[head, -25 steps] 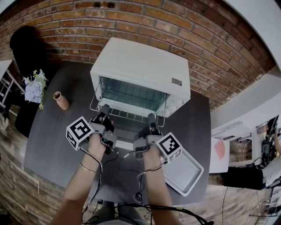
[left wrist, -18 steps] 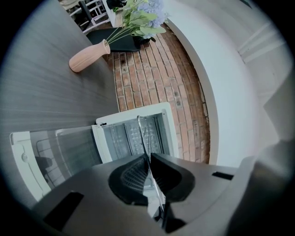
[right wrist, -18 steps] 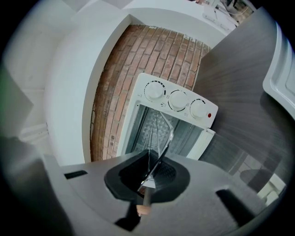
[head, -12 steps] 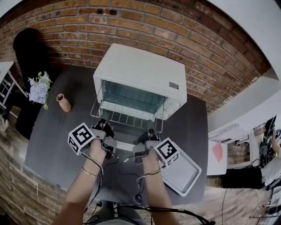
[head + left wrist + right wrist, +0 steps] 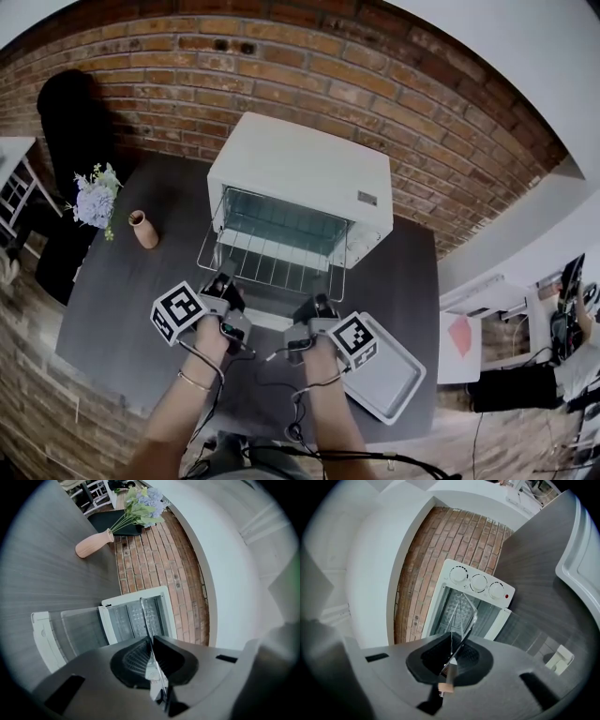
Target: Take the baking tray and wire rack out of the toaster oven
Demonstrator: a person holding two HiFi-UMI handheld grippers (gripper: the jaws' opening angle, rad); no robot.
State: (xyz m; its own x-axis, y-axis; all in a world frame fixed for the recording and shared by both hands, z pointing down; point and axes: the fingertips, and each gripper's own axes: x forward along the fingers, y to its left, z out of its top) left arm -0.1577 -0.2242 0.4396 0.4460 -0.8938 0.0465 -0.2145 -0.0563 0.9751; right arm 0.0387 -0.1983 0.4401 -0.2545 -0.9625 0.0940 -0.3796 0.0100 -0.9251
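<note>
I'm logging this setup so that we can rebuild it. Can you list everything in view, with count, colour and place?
toaster oven: one, white, door open, on the table by the wall
wire rack: one, silver, sticking out of the oven's front
baking tray: one, pale grey, table's near right corner
vase: one, tan, table's left side
flowers: one bunch, lilac, left of the vase
table: one, dark grey
brick wall: one, red-brown, behind the oven
left claw: one, black, shut on the rack's front edge
right claw: one, black, shut on the same edge
marker cubes: two, black and white, one on each claw
</note>
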